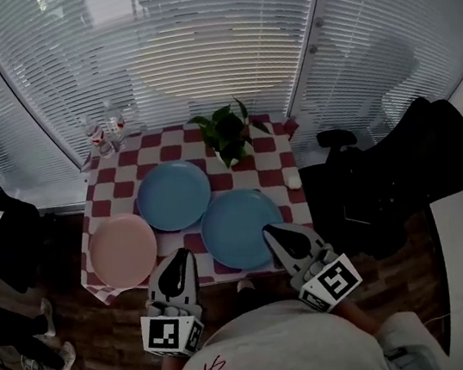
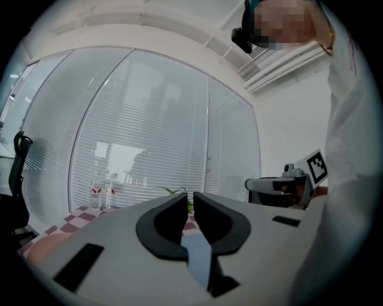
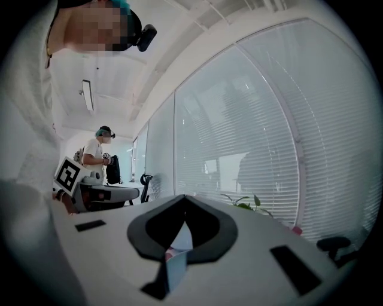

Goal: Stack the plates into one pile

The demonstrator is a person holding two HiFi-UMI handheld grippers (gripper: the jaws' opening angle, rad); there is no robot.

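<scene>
The head view gives you the whole layout: a table with a red-and-white checkered cloth [image 1: 268, 162] and three plates on it, each lying on its own, so no pile yet. The pink plate [image 1: 123, 250] is at the front left corner. One blue plate [image 1: 174, 195] sits further back in the middle, and the other blue plate [image 1: 240, 226] is front right, just beside it. A potted plant [image 1: 228, 132] and a couple of bottles [image 1: 105, 132] are along the far edge. The left gripper [image 1: 186, 256] and right gripper [image 1: 268, 231] hang at the near edge, with the right tip overlapping the front blue plate. The gripper views barely catch the plates, but they do show the jaws: both pairs are closed up with nothing in them, the left with only a hairline slit. The right gripper view also catches a second person [image 3: 97, 150] off in the room, which the head view misses.
</scene>
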